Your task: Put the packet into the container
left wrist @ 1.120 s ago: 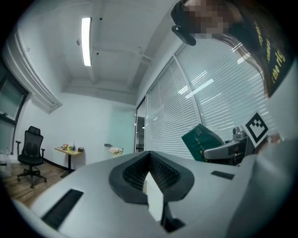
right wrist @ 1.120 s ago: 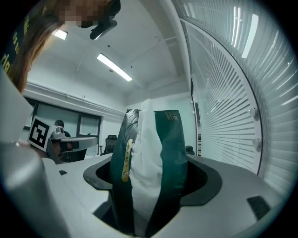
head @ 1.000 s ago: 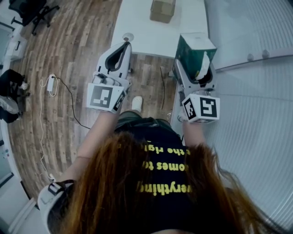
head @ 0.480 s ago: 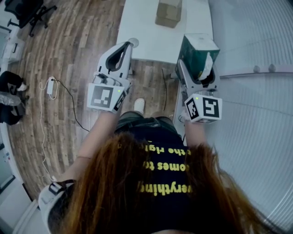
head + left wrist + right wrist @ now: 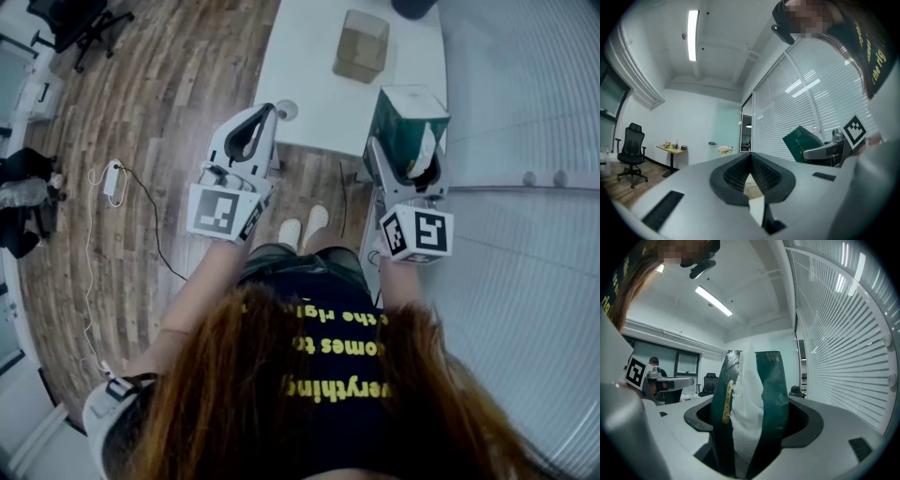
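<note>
A dark green packet with white tissue sticking out of its top is held upright in my right gripper, at the near right corner of the white table. In the right gripper view the packet fills the space between the jaws of the right gripper. A small cardboard box stands further back on the table. My left gripper hovers over the table's near edge with its tips together and nothing in them; its tips also meet in the left gripper view.
A small round disc lies on the table near the left gripper. A dark object sits at the table's far end. Window blinds run along the right. A cable with an adapter lies on the wooden floor at the left, near an office chair.
The table and cardboard box have slid down the head view, closer to me. Both grippers sit a little further right, the right one still shut on the packet.
</note>
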